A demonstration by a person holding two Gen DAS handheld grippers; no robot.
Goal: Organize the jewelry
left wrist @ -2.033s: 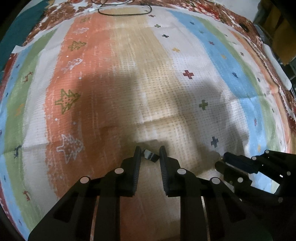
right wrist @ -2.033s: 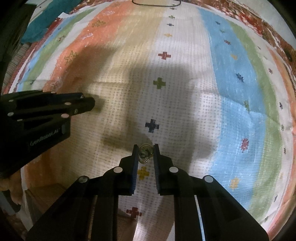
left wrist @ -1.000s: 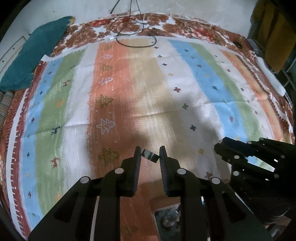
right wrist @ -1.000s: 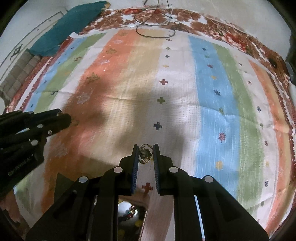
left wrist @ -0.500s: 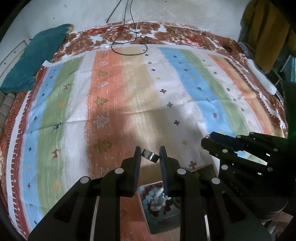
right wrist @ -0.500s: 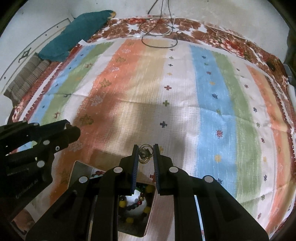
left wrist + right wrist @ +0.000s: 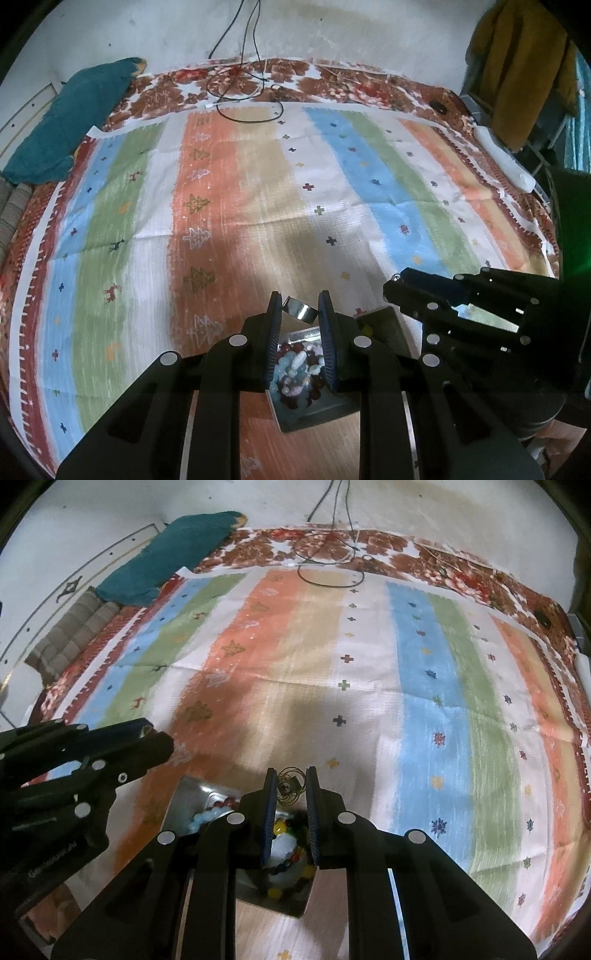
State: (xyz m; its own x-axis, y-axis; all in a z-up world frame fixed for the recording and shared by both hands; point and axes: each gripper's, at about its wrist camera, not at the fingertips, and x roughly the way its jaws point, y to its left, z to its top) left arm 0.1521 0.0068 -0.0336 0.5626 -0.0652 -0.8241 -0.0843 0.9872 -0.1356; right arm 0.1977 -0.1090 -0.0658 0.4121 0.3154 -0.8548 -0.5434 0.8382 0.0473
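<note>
Ring (image 7: 300,308): flat silvery band, pinched between the left gripper's (image 7: 300,314) ribbed pads, above the tray's far edge, probably for dropping in.
Earring (image 7: 290,787): thin gold wire spiral, pinched by the right gripper (image 7: 290,788), above the same tray.
Tray (image 7: 317,415): shiny metal, compartments of round glossy beads (image 7: 297,363), near the cloth's near edge.
Cloth (image 7: 258,192): woven, striped, creased.

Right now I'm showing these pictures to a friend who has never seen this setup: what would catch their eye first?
Probably the broad striped cloth in orange, blue, green and white that fills both views. Next, the two black claws: the left claw pinches a shiny silver band ring, the right claw a gold wire earring. Below them sits a metal tray of colourful beads.
</note>
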